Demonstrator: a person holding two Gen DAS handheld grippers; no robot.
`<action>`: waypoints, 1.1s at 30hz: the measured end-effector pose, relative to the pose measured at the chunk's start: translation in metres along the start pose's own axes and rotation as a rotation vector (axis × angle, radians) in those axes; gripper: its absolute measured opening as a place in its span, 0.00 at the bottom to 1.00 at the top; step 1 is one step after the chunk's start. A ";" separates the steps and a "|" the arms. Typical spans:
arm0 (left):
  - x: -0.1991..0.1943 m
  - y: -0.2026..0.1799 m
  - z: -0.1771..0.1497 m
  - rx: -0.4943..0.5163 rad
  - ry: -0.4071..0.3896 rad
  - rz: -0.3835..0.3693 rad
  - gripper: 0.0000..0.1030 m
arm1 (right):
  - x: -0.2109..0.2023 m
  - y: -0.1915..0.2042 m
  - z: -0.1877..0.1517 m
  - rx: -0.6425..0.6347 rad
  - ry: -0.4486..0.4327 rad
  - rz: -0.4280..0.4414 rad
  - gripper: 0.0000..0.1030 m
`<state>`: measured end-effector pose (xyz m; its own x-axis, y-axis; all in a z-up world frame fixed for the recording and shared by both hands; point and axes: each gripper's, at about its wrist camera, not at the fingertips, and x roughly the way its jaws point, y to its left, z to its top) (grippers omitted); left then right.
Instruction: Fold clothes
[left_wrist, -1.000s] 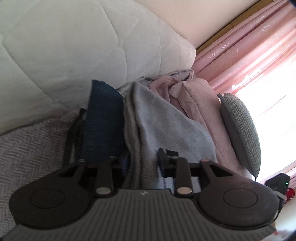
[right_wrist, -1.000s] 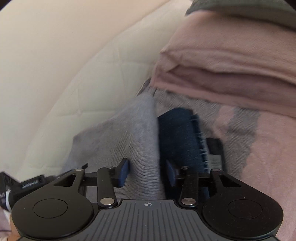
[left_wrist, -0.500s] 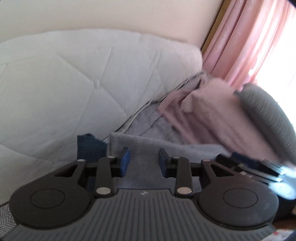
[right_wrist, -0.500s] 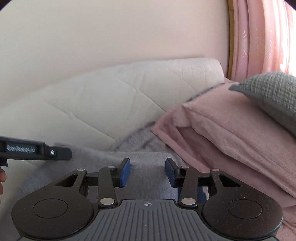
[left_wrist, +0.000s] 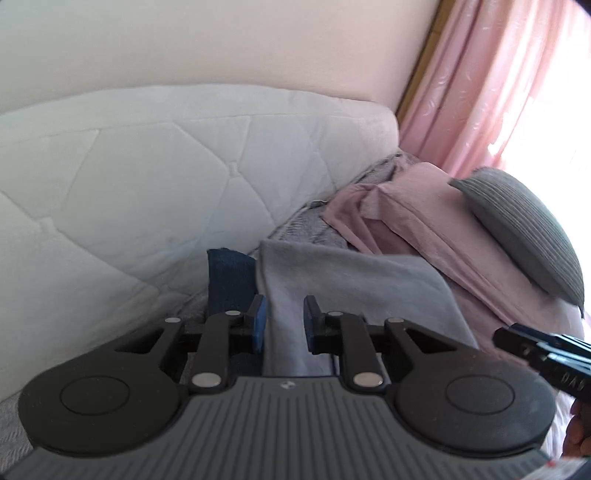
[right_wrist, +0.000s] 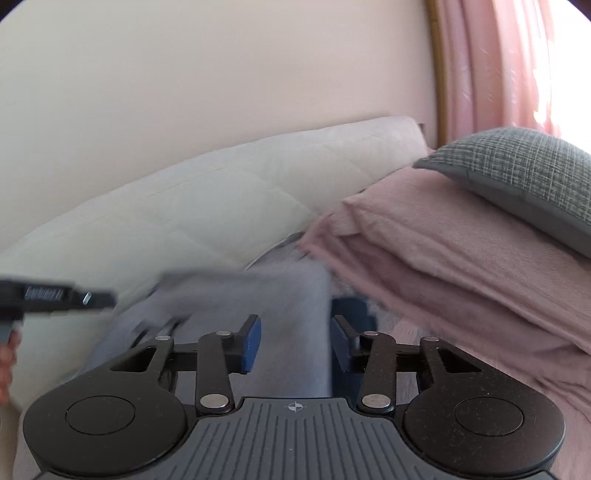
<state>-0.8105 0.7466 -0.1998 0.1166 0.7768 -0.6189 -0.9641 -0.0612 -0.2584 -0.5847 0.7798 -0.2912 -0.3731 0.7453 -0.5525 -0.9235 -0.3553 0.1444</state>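
A light grey garment (left_wrist: 351, 284) lies spread on the bed, and beside it is a dark blue garment (left_wrist: 229, 280). My left gripper (left_wrist: 284, 321) hangs just over the grey cloth's left edge. Its jaws are closing, a gap still shows between the pads, and the cloth is seen through that gap. In the right wrist view the grey garment (right_wrist: 280, 295) is blurred with motion, and the blue garment (right_wrist: 354, 310) peeks out to its right. My right gripper (right_wrist: 295, 341) stands open, with the grey cloth running between its fingers but not pinched.
A white quilted headboard (left_wrist: 147, 184) backs the bed. Folded pink bedding (left_wrist: 424, 229) with a grey pillow (left_wrist: 517, 229) on top fills the right side, before a pink curtain (left_wrist: 498, 74). The other tool's black housing (left_wrist: 546, 350) enters at the right, and a person's hand (right_wrist: 5, 354) at the left.
Both grippers rolled from tilted to level and rose. The grey garment, draped lengthwise before, now lies across in front of them. The left jaws have narrowed.
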 end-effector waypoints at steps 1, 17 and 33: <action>-0.009 -0.005 -0.006 0.010 0.019 0.002 0.17 | -0.011 0.008 -0.007 -0.009 0.014 0.011 0.37; -0.111 -0.061 -0.011 0.076 0.198 0.156 0.46 | -0.081 0.040 0.003 0.038 0.213 0.018 0.56; -0.312 -0.134 -0.058 0.113 0.187 0.156 0.63 | -0.291 0.065 0.007 0.084 0.206 0.121 0.62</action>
<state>-0.7037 0.4759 -0.0148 -0.0035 0.6334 -0.7738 -0.9931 -0.0927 -0.0714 -0.5368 0.5440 -0.1158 -0.4636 0.5666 -0.6813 -0.8806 -0.3801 0.2830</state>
